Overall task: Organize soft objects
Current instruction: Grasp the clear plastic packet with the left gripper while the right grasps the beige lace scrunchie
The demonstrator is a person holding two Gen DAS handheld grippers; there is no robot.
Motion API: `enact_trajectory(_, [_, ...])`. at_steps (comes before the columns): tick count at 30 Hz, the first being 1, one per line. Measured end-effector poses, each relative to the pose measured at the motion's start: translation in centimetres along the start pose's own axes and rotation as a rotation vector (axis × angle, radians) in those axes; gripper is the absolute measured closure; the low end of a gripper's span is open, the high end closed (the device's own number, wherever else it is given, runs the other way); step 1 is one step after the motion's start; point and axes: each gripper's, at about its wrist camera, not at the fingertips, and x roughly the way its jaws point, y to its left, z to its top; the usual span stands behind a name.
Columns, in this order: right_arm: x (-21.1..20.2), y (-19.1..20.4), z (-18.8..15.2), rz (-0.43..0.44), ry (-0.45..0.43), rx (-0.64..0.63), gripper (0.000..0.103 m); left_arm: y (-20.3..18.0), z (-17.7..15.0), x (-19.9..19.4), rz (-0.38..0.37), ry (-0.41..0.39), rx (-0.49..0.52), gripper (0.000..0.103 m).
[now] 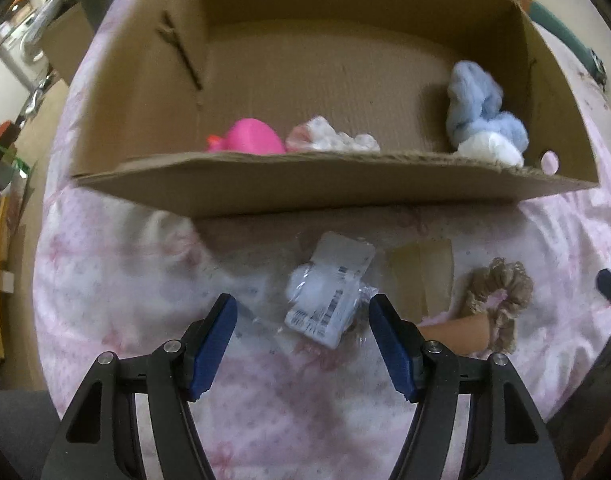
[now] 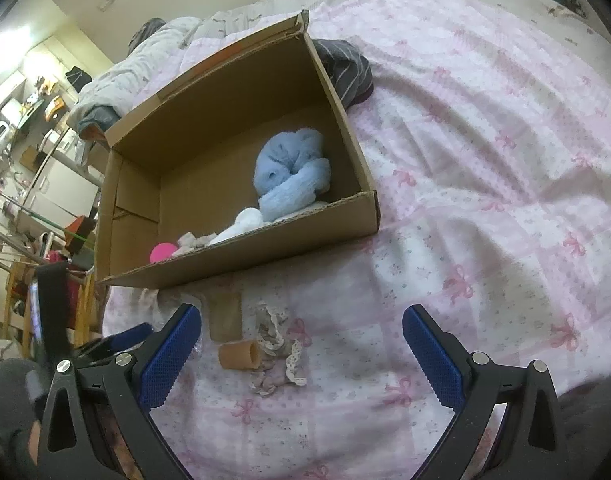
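Observation:
A clear plastic packet (image 1: 329,292) with a white soft item and barcode labels lies on the pink bedsheet. My left gripper (image 1: 303,312) points down over it, open, one blue pad on either side and neither pressing it. To the right lie a beige scrunchie (image 1: 501,296) and a tan tube (image 1: 457,332). In the right wrist view, my right gripper (image 2: 301,320) is open and holds nothing, just above the scrunchie (image 2: 277,348) and tube (image 2: 239,354). Behind them the open cardboard box (image 1: 345,196) holds a blue plush (image 1: 477,116), a pink ball (image 1: 249,138) and a white-pink fluffy piece (image 1: 329,140).
A flat tan strip (image 1: 421,268) lies against the box front (image 2: 241,256). A dark striped garment (image 2: 345,68) sits behind the box's right corner. A rumpled duvet (image 2: 153,48) lies further back. The bed's left edge drops to cluttered furniture (image 2: 45,184). Bare sheet (image 2: 485,160) stretches right.

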Motion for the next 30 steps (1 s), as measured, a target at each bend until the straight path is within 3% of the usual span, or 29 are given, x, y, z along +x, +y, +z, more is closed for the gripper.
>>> enact_trajectory(1, [0.1, 0.0, 0.0, 0.000, 0.002, 0.001, 0.000, -0.3, 0.0, 0.2, 0.006, -0.015, 0.016, 0.041])
enact_trajectory(3, [0.1, 0.0, 0.0, 0.000, 0.005, 0.002, 0.000, -0.7, -0.1, 0.4, 0.003, -0.026, 0.040, 0.068])
enact_trajectory(8, [0.1, 0.0, 0.0, 0.005, 0.006, 0.004, 0.000, 0.1, -0.3, -0.4, -0.073, -0.032, 0.003, 0.080])
enact_trajectory(14, [0.1, -0.3, 0.2, 0.016, 0.000, 0.021, 0.000, 1.7, -1.4, -3.2, -0.088, -0.014, -0.029, 0.081])
enact_trajectory(22, [0.5, -1.6, 0.4, 0.091, 0.033, 0.109, 0.000, 3.5, -2.6, -11.5, -0.120, -0.126, -0.007, 0.081])
enact_trajectory(26, [1.4, -1.0, 0.2, 0.117, 0.072, 0.096, 0.000, 4.3, -3.0, -11.1, -0.105, -0.140, -0.030, 0.081])
enact_trajectory(30, [3.3, -0.3, -0.2, 0.164, 0.160, 0.099, 0.023, 4.2, -2.7, -9.8, -0.111, -0.115, -0.094, 0.081])
